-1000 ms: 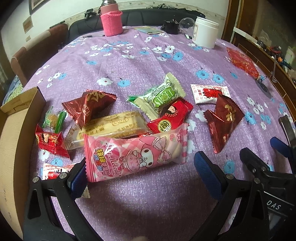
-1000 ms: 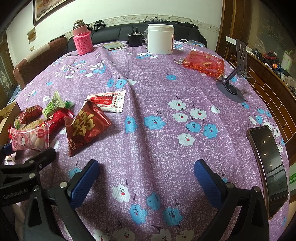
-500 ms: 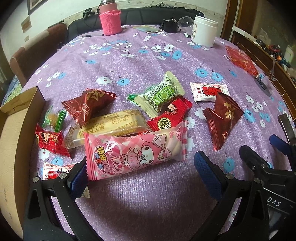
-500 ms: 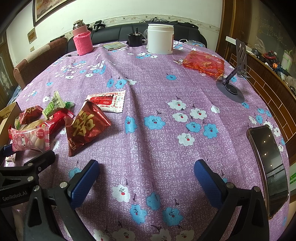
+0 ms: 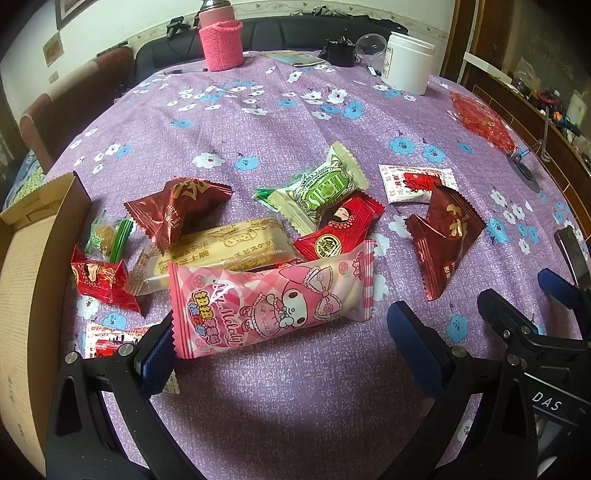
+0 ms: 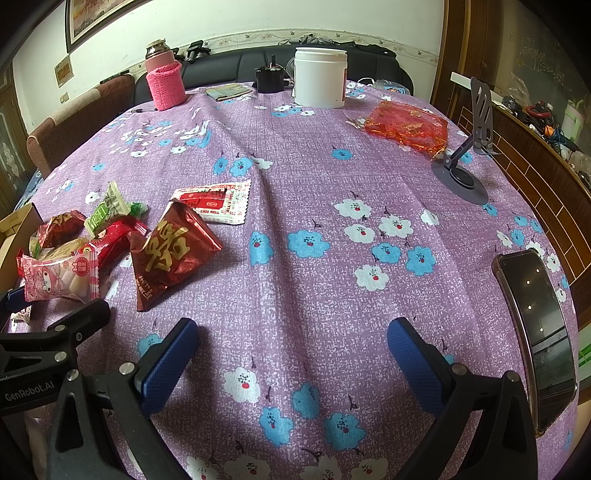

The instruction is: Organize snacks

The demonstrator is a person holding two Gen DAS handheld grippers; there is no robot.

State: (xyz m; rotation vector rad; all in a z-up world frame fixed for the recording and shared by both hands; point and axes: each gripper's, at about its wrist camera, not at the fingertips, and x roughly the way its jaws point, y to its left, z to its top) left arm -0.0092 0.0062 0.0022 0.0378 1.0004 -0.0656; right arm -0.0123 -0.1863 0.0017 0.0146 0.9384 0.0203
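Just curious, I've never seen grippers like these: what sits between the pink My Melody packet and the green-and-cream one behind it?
In the left wrist view, a red packet lies between the pink My Melody packet and the green-and-cream packet.

Round desk (image 6: pixel 295 206) under a purple cloth with blue and white flowers, black sofa (image 6: pixel 229 68) along the cream wall (image 6: pixel 258 18) far ahead of the tongs, framed picture (image 6: pixel 96 14) upper left, brown armchair (image 6: pixel 81 114) left, wooden sideboard (image 6: pixel 535 155) right

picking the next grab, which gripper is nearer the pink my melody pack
Left. The left gripper is open right at the pink pack; the right gripper is open over bare tablecloth, well right of it.
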